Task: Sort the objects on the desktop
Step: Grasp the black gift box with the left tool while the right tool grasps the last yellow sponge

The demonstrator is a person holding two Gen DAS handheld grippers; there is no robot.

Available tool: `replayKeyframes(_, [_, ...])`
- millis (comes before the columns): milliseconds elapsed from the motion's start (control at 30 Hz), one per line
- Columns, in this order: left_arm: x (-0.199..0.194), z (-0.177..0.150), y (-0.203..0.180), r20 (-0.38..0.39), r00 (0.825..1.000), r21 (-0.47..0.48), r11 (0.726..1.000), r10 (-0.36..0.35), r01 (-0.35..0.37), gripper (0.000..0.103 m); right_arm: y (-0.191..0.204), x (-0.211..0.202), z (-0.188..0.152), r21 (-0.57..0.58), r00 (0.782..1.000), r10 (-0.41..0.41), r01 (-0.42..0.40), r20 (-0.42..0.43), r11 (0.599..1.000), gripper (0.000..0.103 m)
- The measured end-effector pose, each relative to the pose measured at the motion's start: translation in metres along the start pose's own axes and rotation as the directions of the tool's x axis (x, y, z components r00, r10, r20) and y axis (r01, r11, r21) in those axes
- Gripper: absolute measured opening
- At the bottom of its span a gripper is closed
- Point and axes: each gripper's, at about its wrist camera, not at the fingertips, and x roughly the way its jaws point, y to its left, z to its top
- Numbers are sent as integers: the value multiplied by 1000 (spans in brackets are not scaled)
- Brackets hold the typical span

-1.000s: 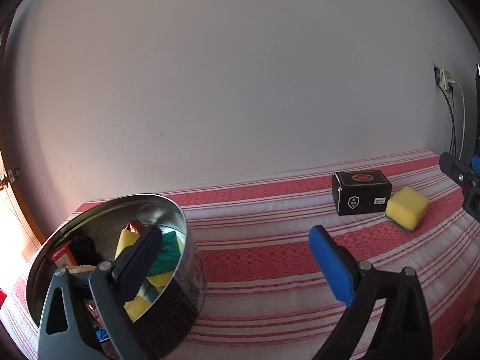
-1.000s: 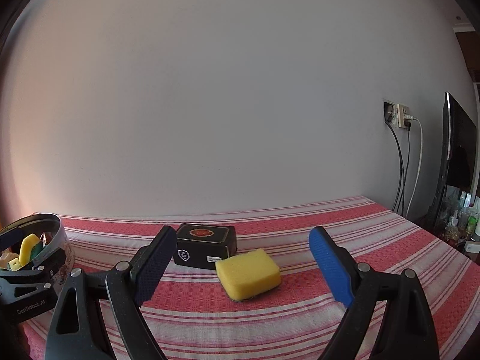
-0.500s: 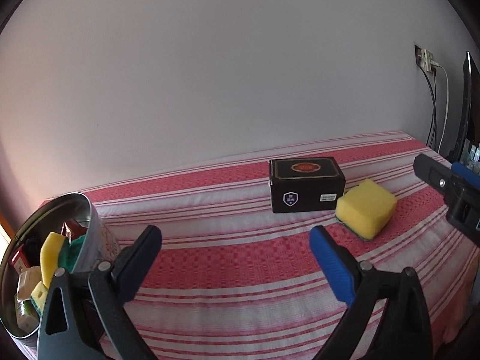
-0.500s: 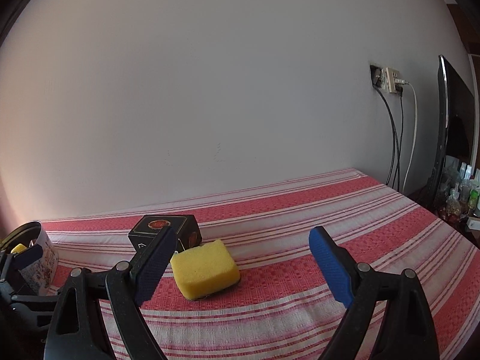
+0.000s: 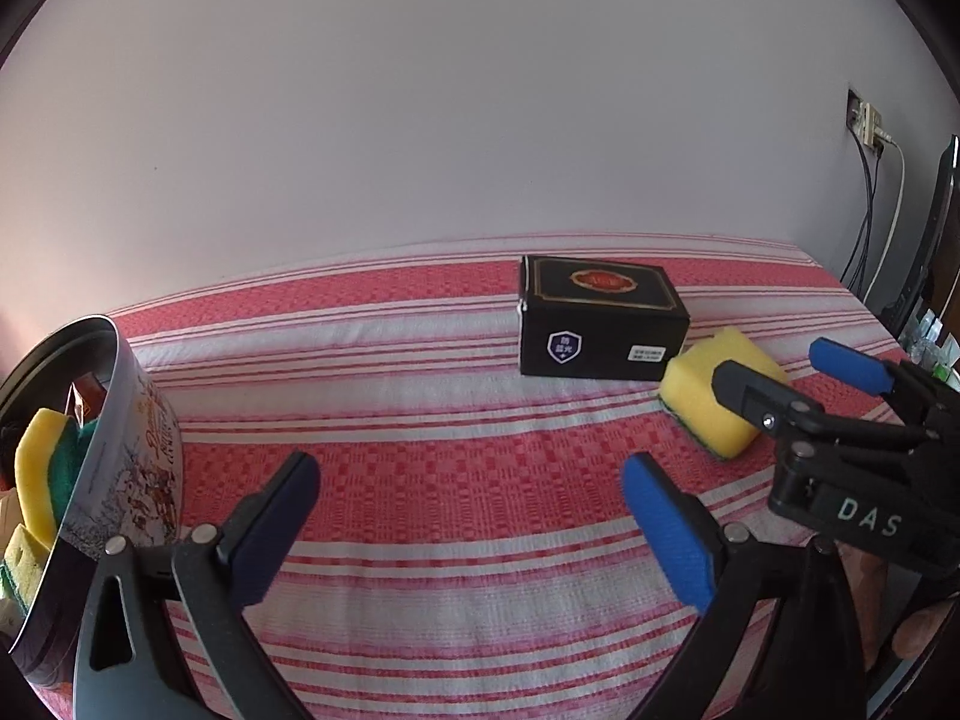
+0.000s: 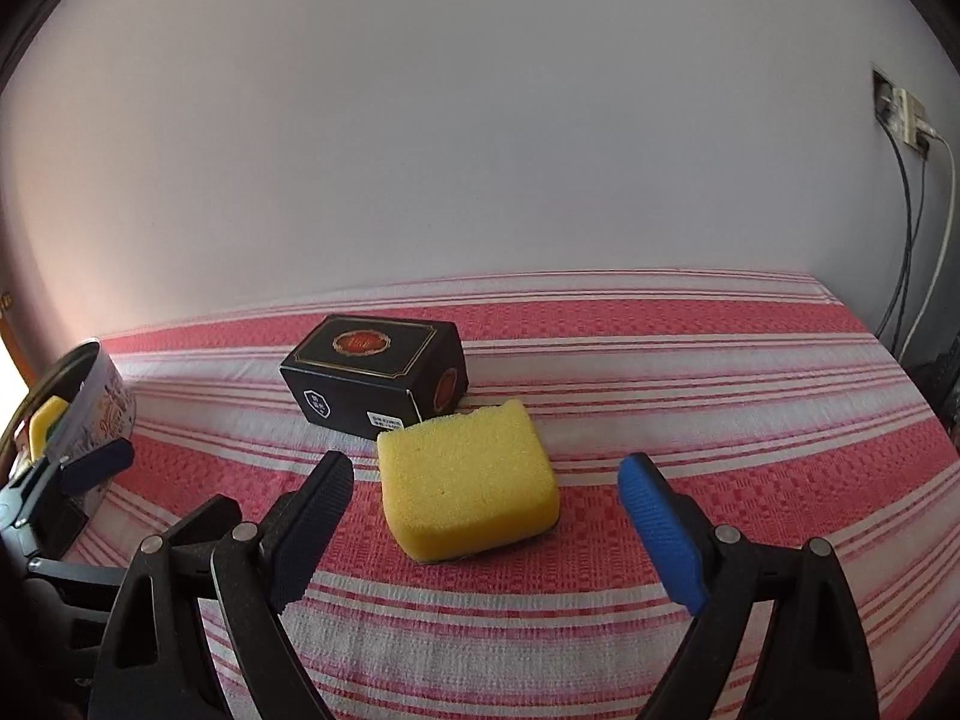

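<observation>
Right tongs (image 6: 483,531), jaws spread wide and holding nothing, pointing down at a yellow sponge (image 6: 468,483) that lies flat on the bench (image 6: 720,420), which is covered by a red-and-white striped cloth. The sponge sits ahead of the two pads, roughly centred on the gap but not touched by either; a dark green layer shows along its underside in the left wrist view. Just behind it, touching or nearly touching at one corner, stands a black box (image 6: 375,375) with a red-and-gold emblem on its lid and a white label on its front face. Left tongs (image 5: 474,531), likewise wide open and empty, hover over bare cloth well to the left of the box. At the far left edge, a round printed tin (image 5: 129,450) holds several yellow and green sponges (image 5: 36,474) among other items too cramped to identify. Wall socket and cables (image 6: 918,228) appear at right.
</observation>
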Motion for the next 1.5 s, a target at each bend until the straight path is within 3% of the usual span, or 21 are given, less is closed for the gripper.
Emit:
replayKeyframes(133, [-3, -1, 6, 11, 1000, -21, 1000, -2, 2, 102, 8, 24, 3, -80, 995, -35, 28, -91, 996, 92])
replayKeyframes(400, [-4, 4, 16, 0, 1000, -29, 1000, -12, 12, 102, 6, 43, -1, -77, 980, 27, -42, -195, 996, 91])
replayKeyframes(467, [-1, 3, 16, -11, 1000, -30, 999, -16, 15, 102, 5, 45, -2, -72, 977, 46, -62, -206, 996, 73])
replayKeyframes(500, [0, 4, 16, -17, 1000, -30, 999, -22, 21, 102, 4, 45, -3, -68, 978, 43, -58, -206, 996, 73])
replayKeyframes(633, [5, 6, 16, -31, 998, -39, 998, -51, 50, 102, -1, 33, -2, -58, 989, 30, -39, -143, 998, 72])
replayKeyframes(767, [8, 11, 16, -15, 996, -70, 994, -89, 88, 102, -10, 9, -1, -38, 999, -33, 33, -17, 999, 72])
replayKeyframes(1000, [25, 50, -23, -17, 989, 0, 990, -144, 144, 102, -41, -22, 7, 115, 970, -162, 143, 182, 983, 72])
replayKeyframes(1233, [63, 83, -55, -50, 993, 15, 994, -108, 109, 102, -68, -20, 12, 248, 958, -219, 171, 182, 954, 73])
replayKeyframes(1500, [113, 85, -61, -187, 981, -9, 999, -49, 48, 102, -70, -16, 14, 264, 960, -219, 168, 174, 950, 73])
